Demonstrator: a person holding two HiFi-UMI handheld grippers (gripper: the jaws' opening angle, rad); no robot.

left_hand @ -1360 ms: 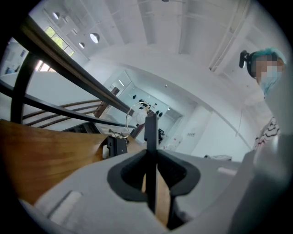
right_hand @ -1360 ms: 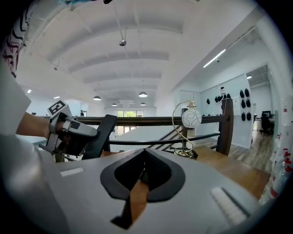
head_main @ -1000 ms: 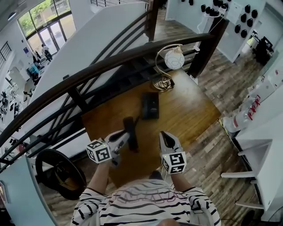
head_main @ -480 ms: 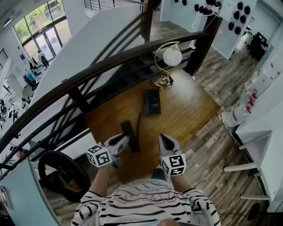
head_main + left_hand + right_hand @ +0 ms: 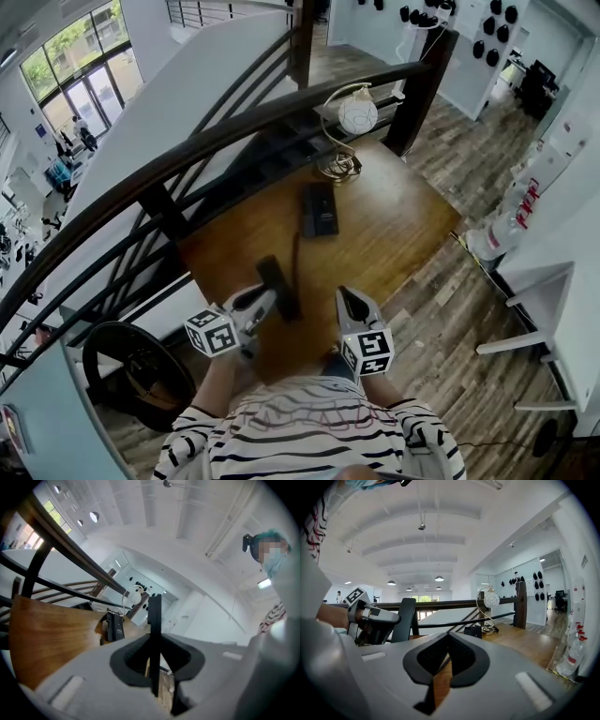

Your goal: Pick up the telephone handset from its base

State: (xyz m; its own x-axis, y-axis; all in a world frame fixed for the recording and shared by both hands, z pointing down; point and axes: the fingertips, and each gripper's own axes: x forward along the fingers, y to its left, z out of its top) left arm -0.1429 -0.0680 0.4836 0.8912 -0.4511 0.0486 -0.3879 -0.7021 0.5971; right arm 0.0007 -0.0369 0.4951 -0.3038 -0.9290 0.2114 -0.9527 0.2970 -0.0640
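Telephone handset (image 5: 277,279) tight between left gripper (image 5: 267,301) fingers, apart from its base (image 5: 319,210); right gripper (image 5: 350,299) fingers together, empty.

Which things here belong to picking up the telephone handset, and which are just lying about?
Job: slim black telephone handset, clamped in the left hand-held gripper; flat black telephone base.
Lying about: white globe lamp on curved wire stem; coiled cable.

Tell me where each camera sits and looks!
Head view: on the person's head, looking down at the table; striped shirt, left gripper, right gripper show.
Left gripper view: on the left gripper, facing its gripped handset.
Right gripper view: on the right gripper, facing across the table; left gripper shows.
All share the telephone base.
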